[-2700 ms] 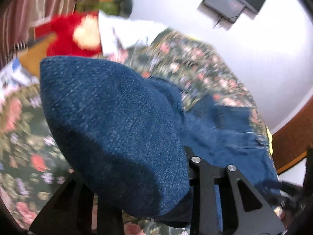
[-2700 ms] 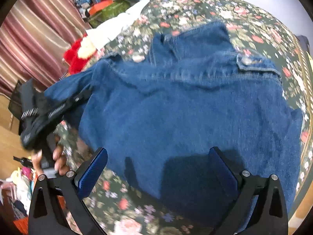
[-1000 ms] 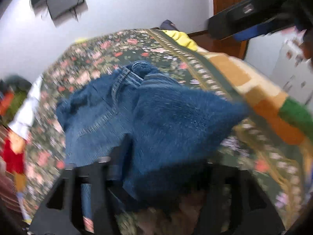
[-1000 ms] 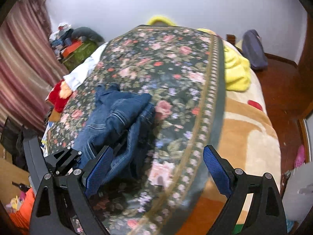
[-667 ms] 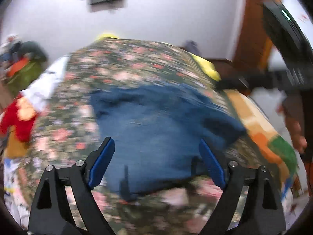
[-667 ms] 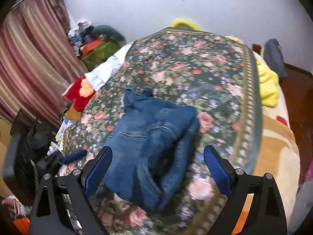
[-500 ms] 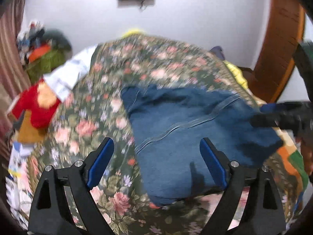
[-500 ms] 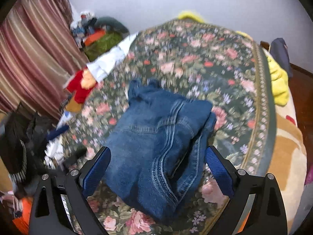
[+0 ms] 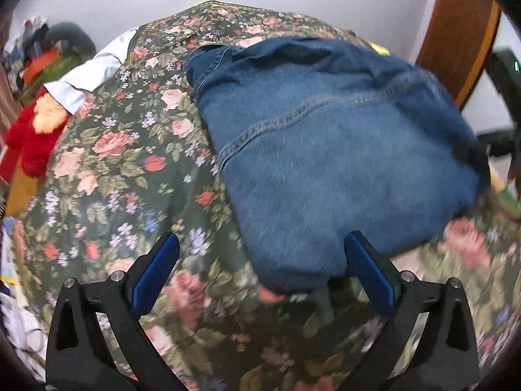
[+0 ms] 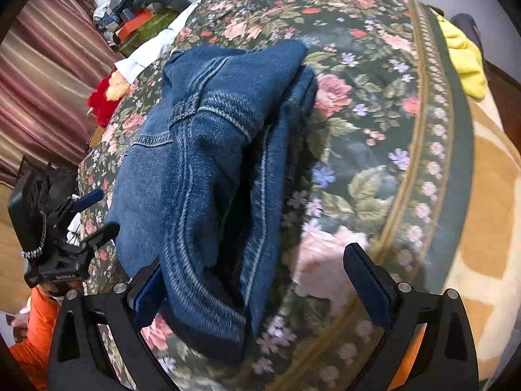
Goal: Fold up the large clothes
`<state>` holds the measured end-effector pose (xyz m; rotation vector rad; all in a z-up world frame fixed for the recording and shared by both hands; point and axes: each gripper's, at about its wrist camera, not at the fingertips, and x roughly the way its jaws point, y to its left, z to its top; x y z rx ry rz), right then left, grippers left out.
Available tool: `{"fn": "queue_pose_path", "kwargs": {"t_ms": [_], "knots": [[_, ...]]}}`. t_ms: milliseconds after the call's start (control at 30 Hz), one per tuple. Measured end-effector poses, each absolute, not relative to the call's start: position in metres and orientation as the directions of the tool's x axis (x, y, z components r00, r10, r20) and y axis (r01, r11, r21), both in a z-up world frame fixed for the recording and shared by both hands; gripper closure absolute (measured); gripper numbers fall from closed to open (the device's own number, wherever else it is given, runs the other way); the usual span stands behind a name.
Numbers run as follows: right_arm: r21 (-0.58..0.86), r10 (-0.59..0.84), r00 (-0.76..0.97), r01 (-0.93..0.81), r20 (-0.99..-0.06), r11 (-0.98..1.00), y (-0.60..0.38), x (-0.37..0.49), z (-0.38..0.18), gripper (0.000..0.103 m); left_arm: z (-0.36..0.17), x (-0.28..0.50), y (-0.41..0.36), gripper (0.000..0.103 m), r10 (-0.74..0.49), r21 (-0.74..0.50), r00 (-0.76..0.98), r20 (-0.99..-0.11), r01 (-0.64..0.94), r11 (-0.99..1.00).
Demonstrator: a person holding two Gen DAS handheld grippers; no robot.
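Left wrist view: the left tongs (image 9: 260, 260) gape wide and empty above the floral bed (image 9: 123, 169); the folded denim jacket (image 9: 332, 150) lies there, its near edge somewhat blurred.

Right wrist view: the right tongs (image 10: 257, 277) are spread apart, holding nothing, with the denim jacket (image 10: 208, 150) bunched on the bed (image 10: 374, 137).

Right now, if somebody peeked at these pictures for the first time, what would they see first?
The big blue denim jacket, folded into a thick bundle in the middle of the flowery blanket. Next, the two open grippers: the left gripper near the jacket's near edge, and the right gripper at its folded end. Off to the left, a red plush toy lies at the bed's edge.
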<state>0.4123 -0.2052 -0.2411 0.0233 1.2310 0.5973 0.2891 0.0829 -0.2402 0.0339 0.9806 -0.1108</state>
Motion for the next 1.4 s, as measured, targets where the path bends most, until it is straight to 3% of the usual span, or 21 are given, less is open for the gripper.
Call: {"fn": "queue_pose_path", "kwargs": {"t_ms": [267,433,633,900,1133,1233,1400], "knots": [[0.183,0.356,0.302,-0.478,-0.884,0.859,-0.215,0.398,-0.202,0.004,-0.206,0.284,0.114,0.001,0.081,0.129,0.608,-0.790,0.034,0.991],[0.139,0.361,0.380,-0.500,-0.852,0.855,-0.205,0.402,-0.168,0.004,-0.172,0.315,0.129,0.001,0.058,0.087,0.674,-0.736,0.009,0.996],[0.224,0.460,0.424,-0.497,-0.780,0.838,-0.178,0.443,-0.142,0.004,-0.164,0.390,0.119,0.001,0.038,0.080,0.684,-0.728,0.029,0.996],[0.354,0.499,0.322,-0.414,-0.805,0.839,-0.149,0.519,-0.188,0.004,-0.212,0.492,0.100,0.001,-0.088,-0.079,0.574,-0.814,0.040,0.996],[0.375,0.455,0.221,-0.323,-0.863,0.869,-0.175,0.542,-0.255,0.004,-0.256,0.523,0.129,0.001,0.012,-0.057,0.515,-0.857,-0.118,0.991],[0.407,0.473,0.217,-0.288,-0.854,0.867,-0.191,0.538,-0.252,0.004,-0.244,0.509,0.143,0.004,0.052,-0.037,0.527,-0.848,-0.157,0.987],[0.339,0.433,0.294,-0.320,-0.852,0.885,-0.199,0.520,-0.214,0.004,-0.207,0.467,0.147,0.004,0.104,0.062,0.586,-0.803,-0.092,0.994]]}}
